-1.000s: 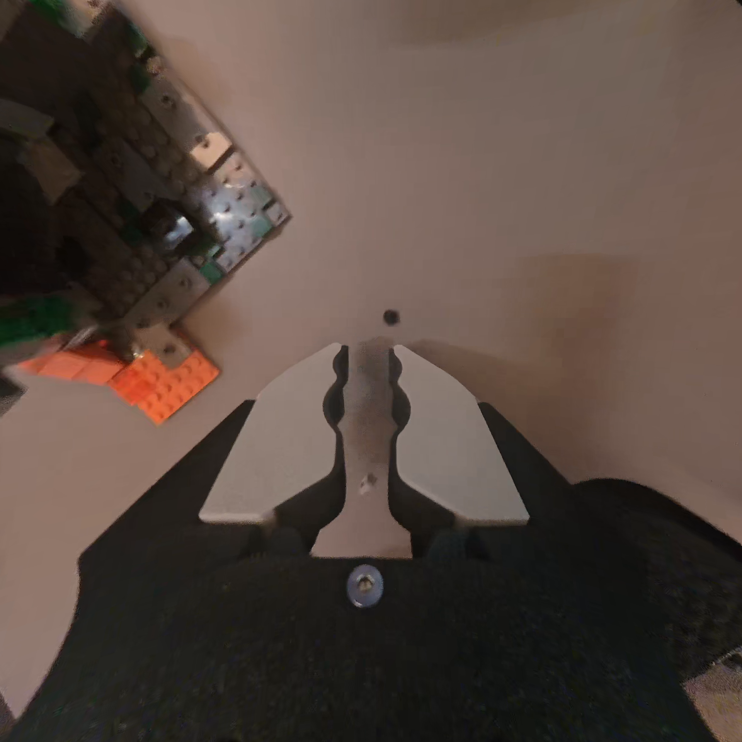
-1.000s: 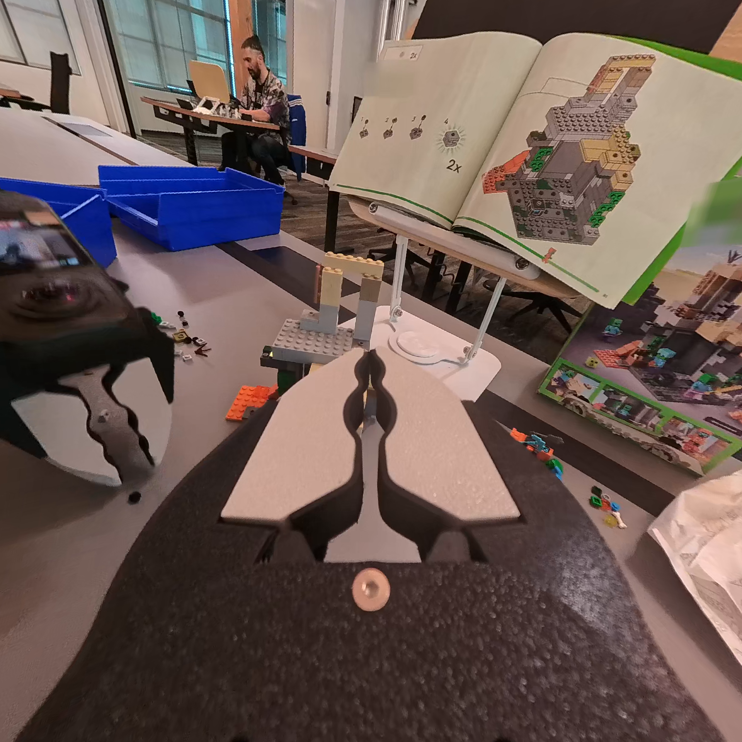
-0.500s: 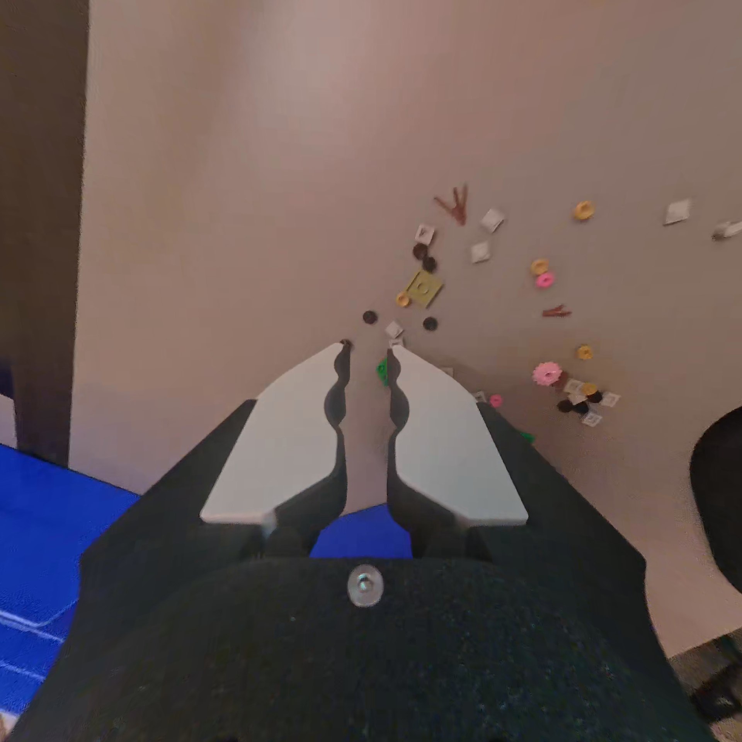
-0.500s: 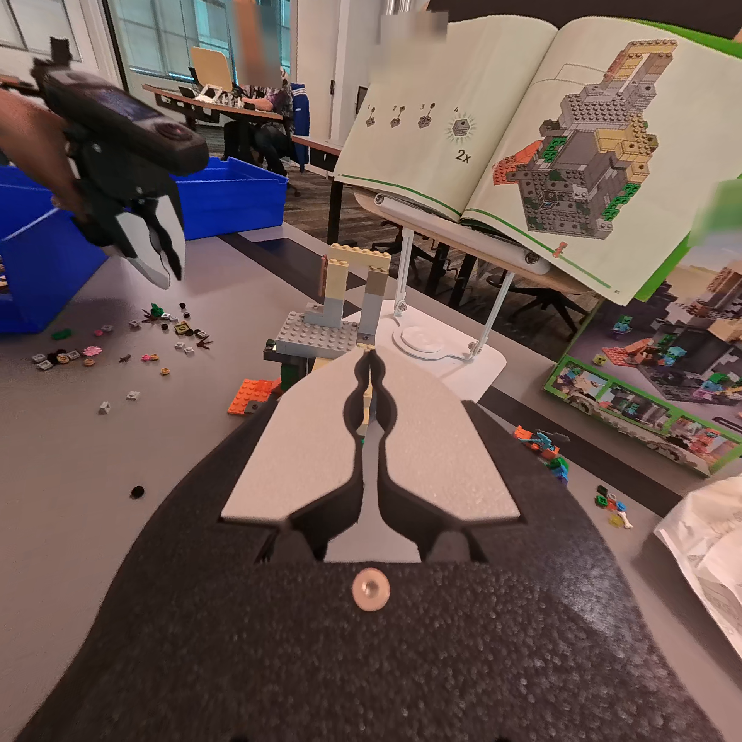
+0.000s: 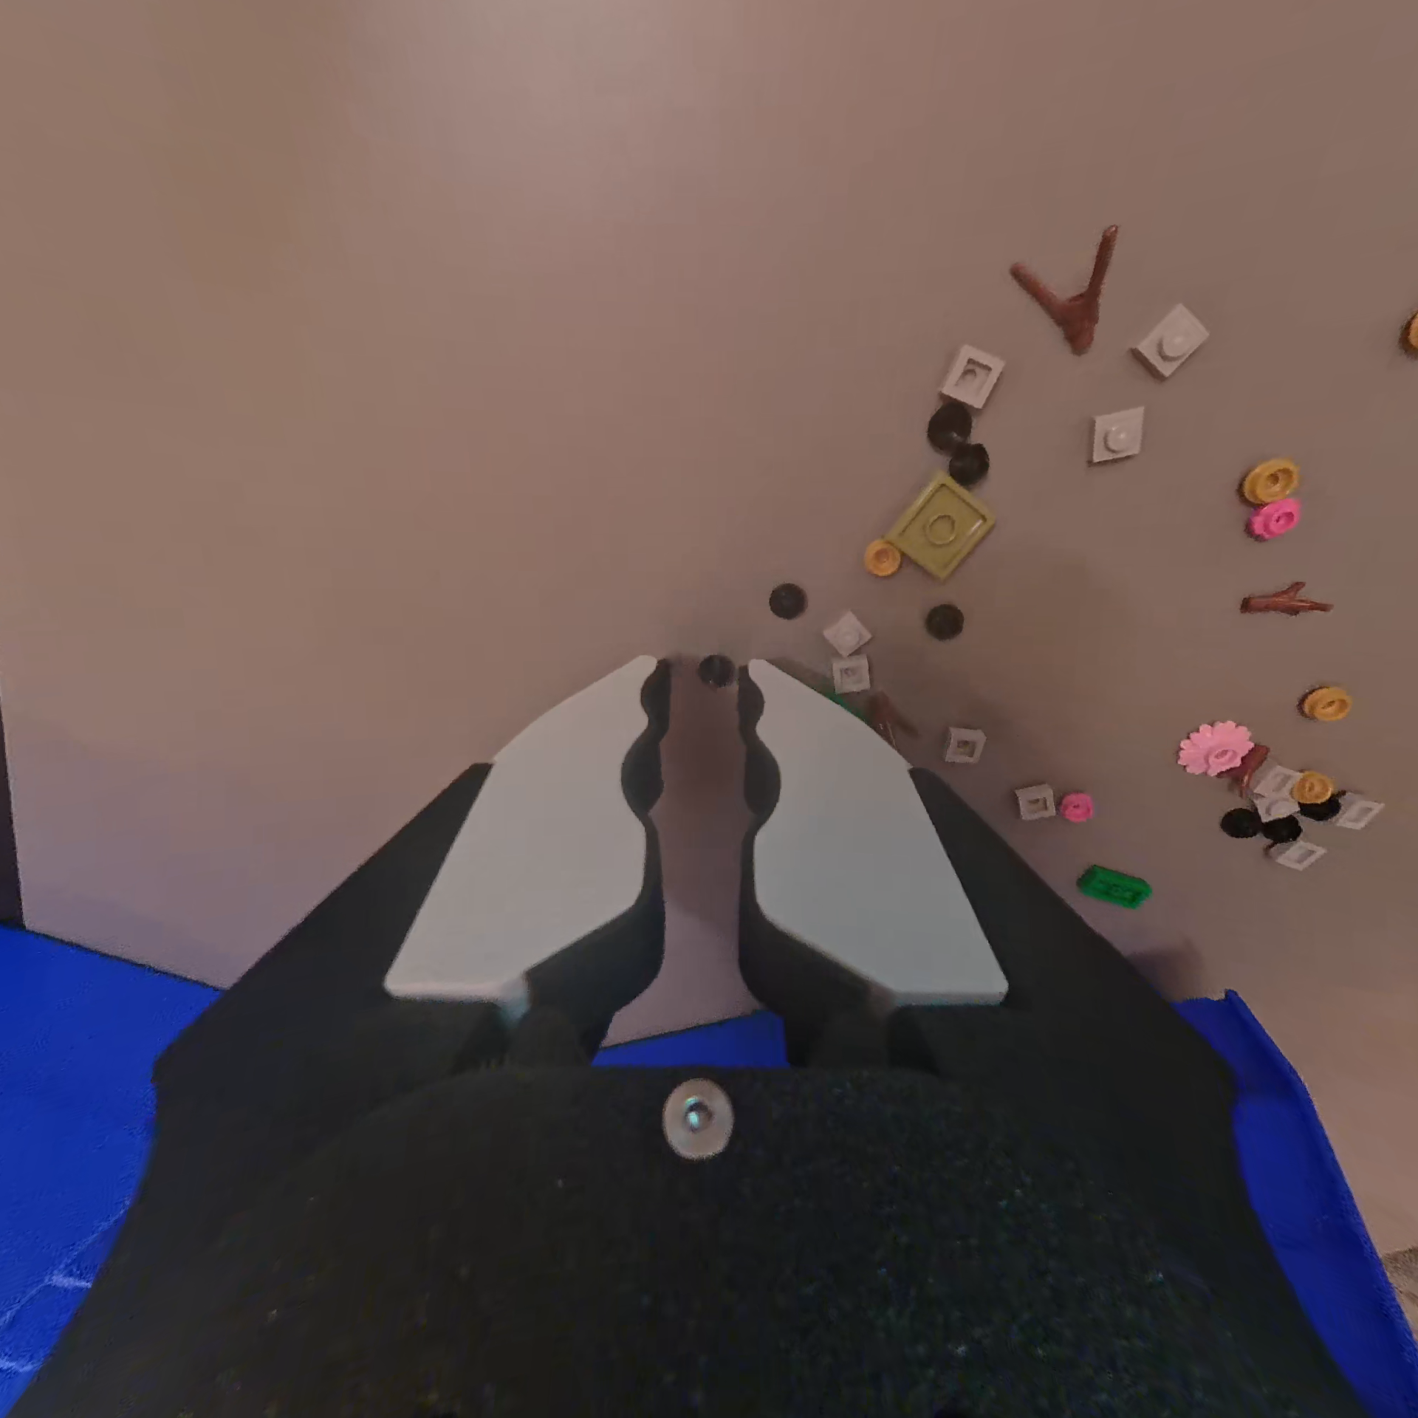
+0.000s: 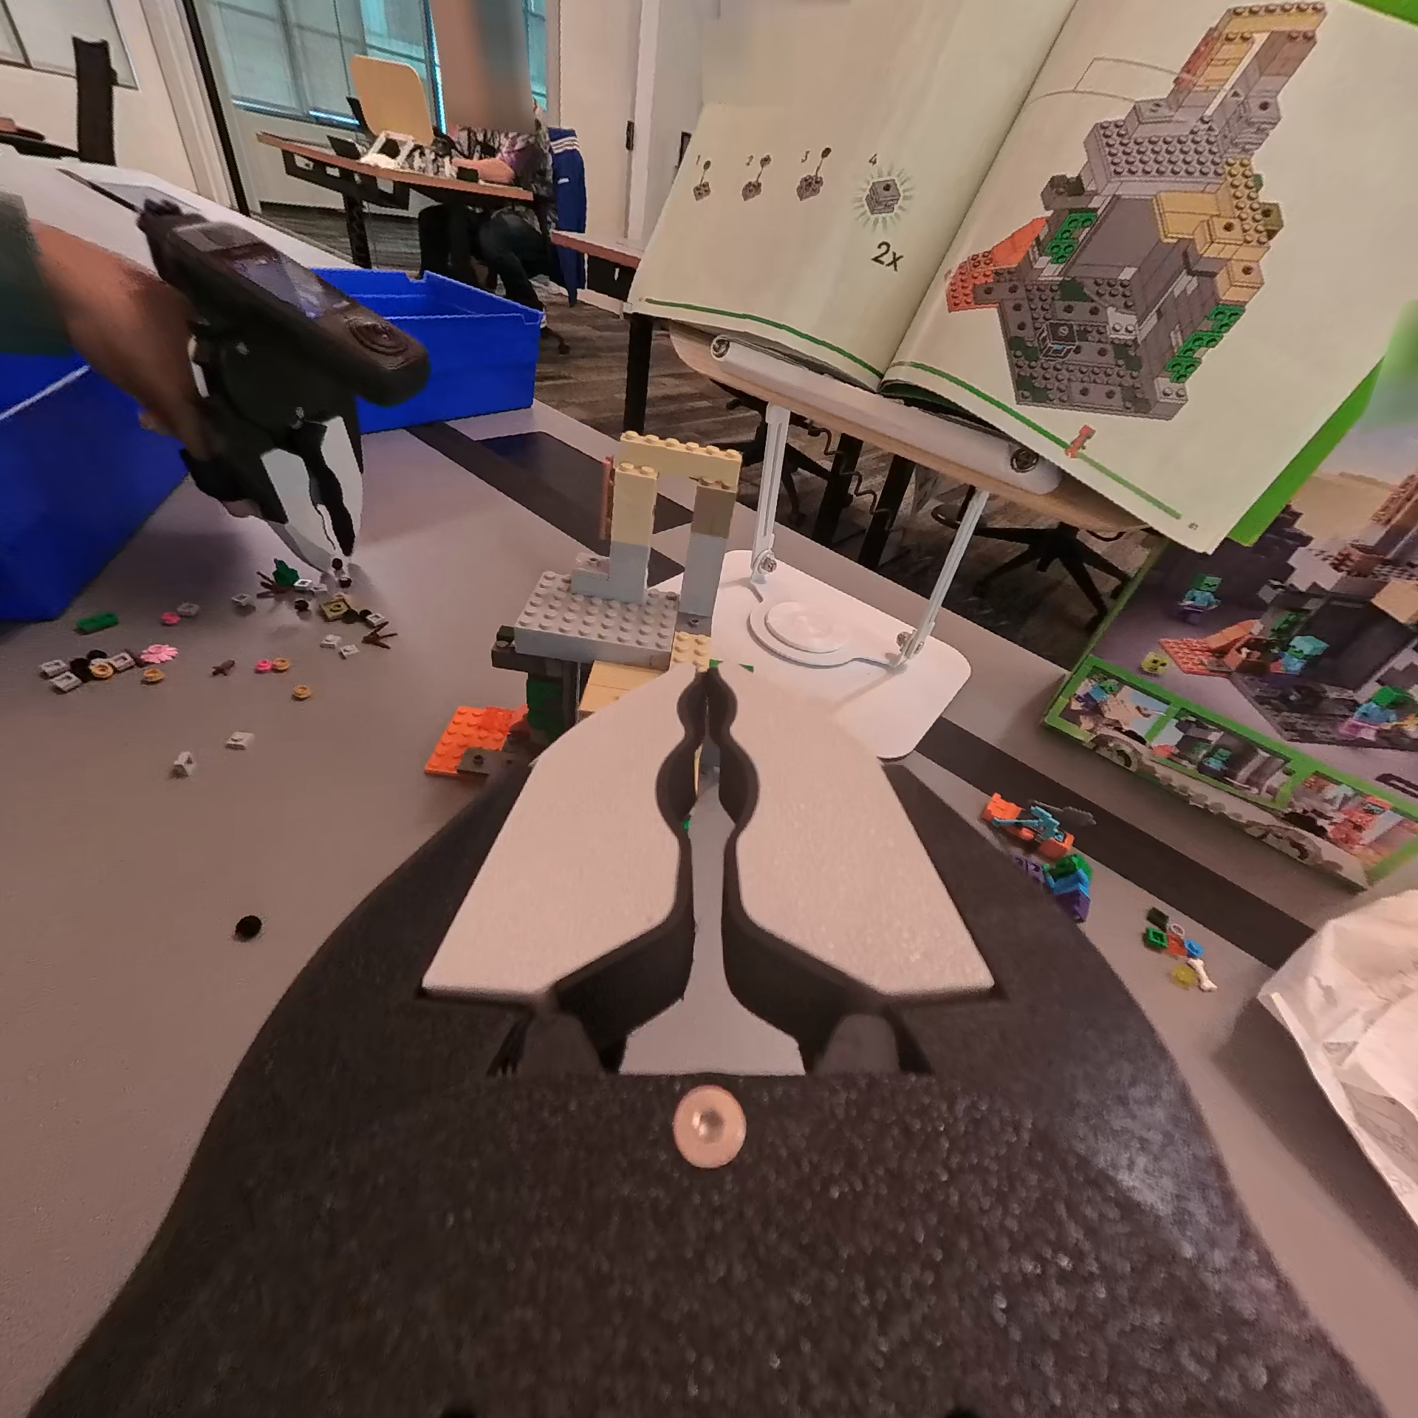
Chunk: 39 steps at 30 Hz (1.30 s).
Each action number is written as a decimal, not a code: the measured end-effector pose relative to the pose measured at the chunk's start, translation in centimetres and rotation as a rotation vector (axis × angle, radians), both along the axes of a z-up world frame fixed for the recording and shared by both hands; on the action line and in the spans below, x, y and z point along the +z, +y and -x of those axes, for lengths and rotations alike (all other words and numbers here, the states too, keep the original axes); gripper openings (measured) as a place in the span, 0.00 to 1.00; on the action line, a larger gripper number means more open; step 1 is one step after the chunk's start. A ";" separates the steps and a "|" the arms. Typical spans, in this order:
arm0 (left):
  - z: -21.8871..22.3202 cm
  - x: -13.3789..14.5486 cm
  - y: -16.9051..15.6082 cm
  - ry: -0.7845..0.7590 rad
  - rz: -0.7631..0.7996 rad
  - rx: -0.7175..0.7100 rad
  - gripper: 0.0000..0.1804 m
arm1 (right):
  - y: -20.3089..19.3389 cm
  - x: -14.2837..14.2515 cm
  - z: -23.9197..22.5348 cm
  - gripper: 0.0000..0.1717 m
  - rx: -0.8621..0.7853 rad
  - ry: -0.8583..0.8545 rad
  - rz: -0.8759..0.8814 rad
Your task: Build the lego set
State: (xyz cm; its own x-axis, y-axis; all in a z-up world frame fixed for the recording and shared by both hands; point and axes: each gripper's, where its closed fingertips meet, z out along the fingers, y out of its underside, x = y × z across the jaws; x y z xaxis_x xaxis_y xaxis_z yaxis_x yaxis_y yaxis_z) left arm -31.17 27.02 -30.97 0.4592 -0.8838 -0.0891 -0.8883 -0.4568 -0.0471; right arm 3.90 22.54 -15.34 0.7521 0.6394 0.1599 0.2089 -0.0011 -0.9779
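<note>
Left wrist view: my left gripper (image 5: 704,669) points down at the table (image 5: 384,384), fingers slightly apart, a black round stud (image 5: 714,670) between the tips, ungripped, near the right one; loose pieces scatter rightward.

Right wrist view: my right gripper (image 6: 707,675) is closed and empty, just before the brick tower (image 6: 637,583).

**Loose pieces, model and booklet around the jaws**

A small black round stud (image 5: 714,670) lies between the left jaws' tips, loose studs and tiles (image 5: 1112,583) scattered to their right. Beyond the right jaws' tips stands a brick model (image 6: 621,606); an open instruction booklet (image 6: 1036,230) on its stand rises above and right.
</note>
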 end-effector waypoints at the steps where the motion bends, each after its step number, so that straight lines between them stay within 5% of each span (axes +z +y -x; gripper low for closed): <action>1: -0.1 0.0 -0.1 -0.009 0.009 0.003 0.07 | 0.0 0.0 0.0 0.00 0.000 -0.001 0.002; 9: -1.1 0.5 -0.4 -0.033 0.015 -0.009 0.04 | 0.1 -0.3 0.0 0.00 0.001 -0.005 0.007; 19: -15.0 6.2 -7.4 -0.300 -0.113 -0.380 0.04 | -0.2 -0.1 0.4 0.00 0.012 -0.006 -0.001; 29: -23.0 3.0 -13.5 -0.367 -0.084 -0.604 0.04 | -0.3 0.3 0.1 0.00 0.008 0.002 -0.009; 39: -25.4 1.3 -13.4 -0.394 -0.056 -0.632 0.04 | -0.3 0.0 0.4 0.00 0.010 -0.026 -0.013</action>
State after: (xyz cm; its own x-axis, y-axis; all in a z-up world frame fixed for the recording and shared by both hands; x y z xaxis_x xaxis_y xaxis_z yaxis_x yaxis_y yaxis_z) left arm -5.73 13.63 -29.67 -0.1277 -0.9889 -0.0761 -0.8934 0.1480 -0.4243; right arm 3.46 22.20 -15.36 0.7411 0.6447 0.1876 0.2337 0.0143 -0.9722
